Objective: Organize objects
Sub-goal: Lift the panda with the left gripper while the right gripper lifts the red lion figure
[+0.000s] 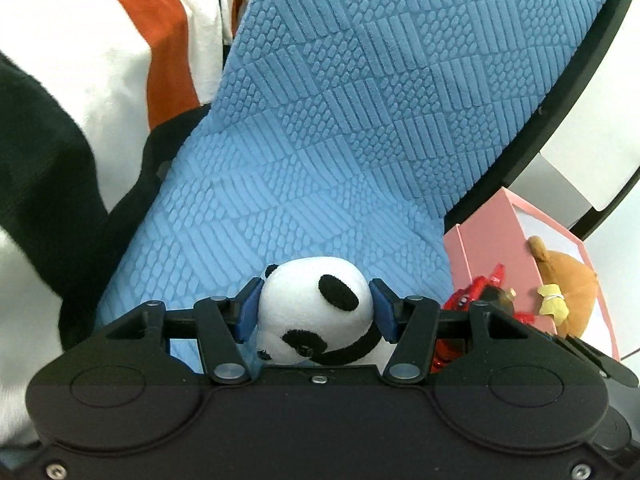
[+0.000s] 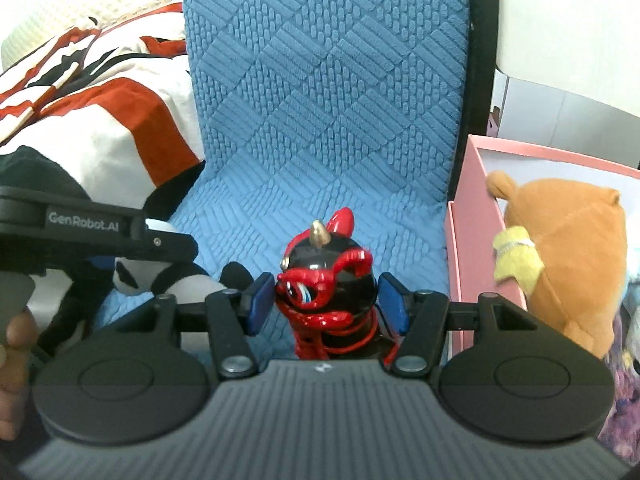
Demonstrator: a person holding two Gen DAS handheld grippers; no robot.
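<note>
My left gripper [image 1: 314, 312] is shut on a black and white panda plush [image 1: 316, 308], its blue pads pressing both sides of the head, over a blue textured cushion [image 1: 340, 120]. My right gripper [image 2: 326, 300] is shut on a red and black horned figurine [image 2: 326, 288] over the same cushion [image 2: 320, 100]. The panda [image 2: 160, 276] and the left gripper body [image 2: 80, 232] show at the left of the right wrist view. The figurine [image 1: 476, 304] shows at the right of the left wrist view.
A pink box [image 2: 472, 240] stands to the right of the cushion and holds a brown bear plush [image 2: 568, 260]; both also show in the left wrist view, box [image 1: 492, 248] and bear [image 1: 568, 284]. A red, white and black blanket [image 1: 100, 80] lies left.
</note>
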